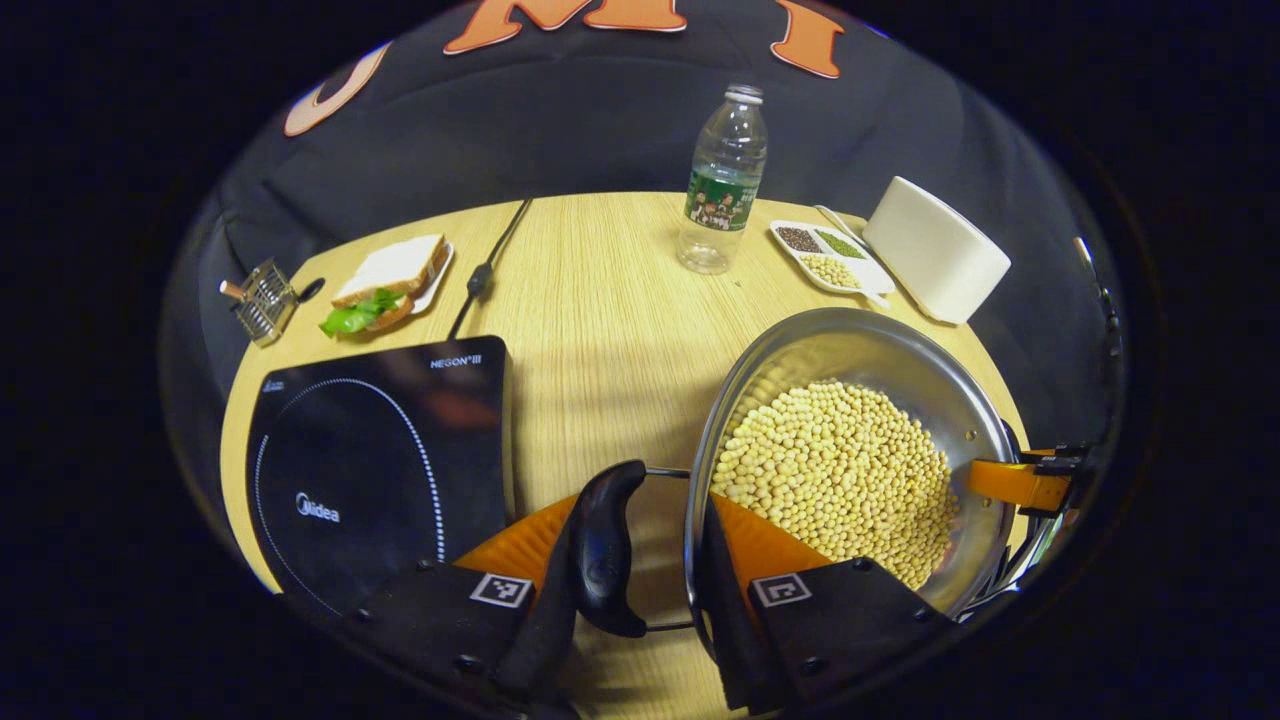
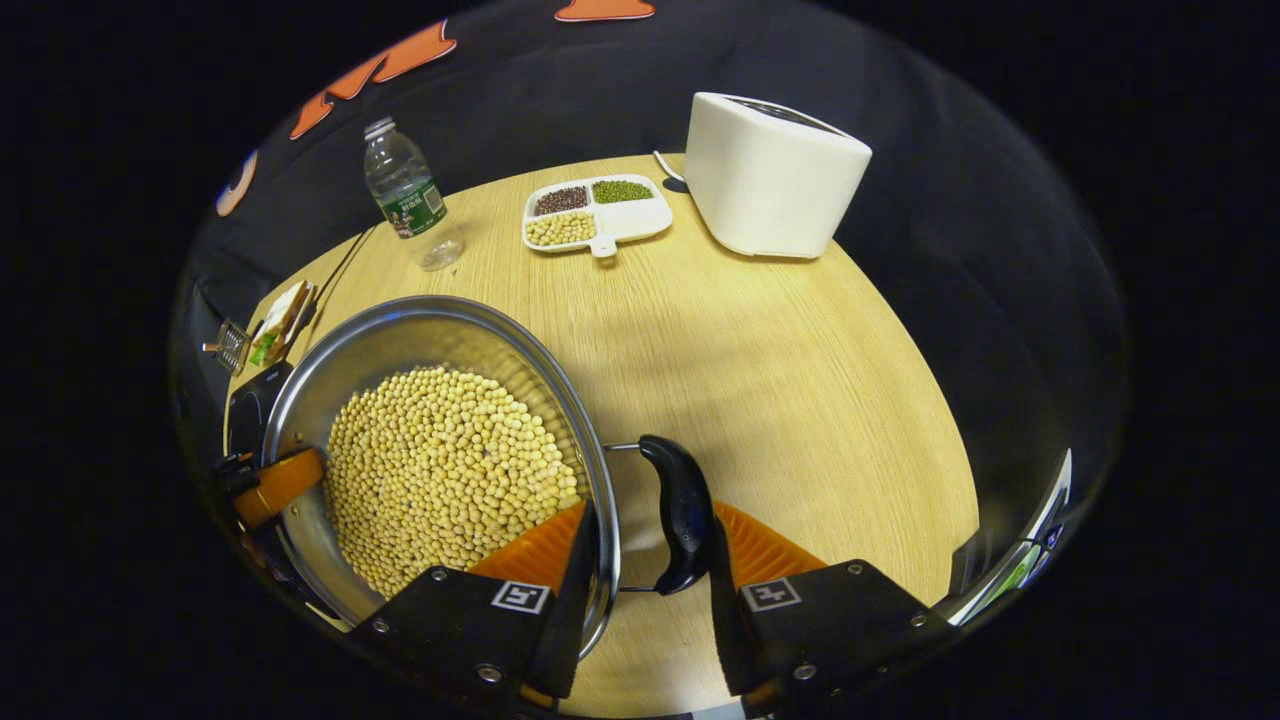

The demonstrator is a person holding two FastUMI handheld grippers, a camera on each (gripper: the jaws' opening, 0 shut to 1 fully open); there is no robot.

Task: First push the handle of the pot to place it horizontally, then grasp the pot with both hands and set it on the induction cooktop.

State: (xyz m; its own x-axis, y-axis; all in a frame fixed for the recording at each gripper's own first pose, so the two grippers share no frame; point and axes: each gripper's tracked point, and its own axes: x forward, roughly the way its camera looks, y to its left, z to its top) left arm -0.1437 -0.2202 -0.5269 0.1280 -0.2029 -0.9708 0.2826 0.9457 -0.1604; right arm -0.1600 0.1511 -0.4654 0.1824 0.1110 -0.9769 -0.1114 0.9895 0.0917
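Observation:
A steel pot [image 1: 880, 350] full of soybeans [image 1: 840, 470] sits right of the black induction cooktop [image 1: 370, 470] on the wooden table. My left gripper [image 1: 640, 545] is shut across the pot's black side handle [image 1: 605, 545] and rim, one finger outside the handle, the other inside the wall. In the right gripper view my right gripper [image 2: 652, 525] clamps the opposite handle [image 2: 685, 510] and rim of the pot [image 2: 400, 330] the same way. Each gripper shows at the pot's far side in the other's view. I cannot tell whether the pot rests on the table.
At the back stand a water bottle [image 1: 725, 180], a divided tray of beans [image 1: 830, 255] and a white appliance [image 1: 935, 250]. A sandwich on a plate [image 1: 385, 285], a small wire rack [image 1: 262, 300] and the cooktop's cable [image 1: 490, 265] lie beyond the cooktop.

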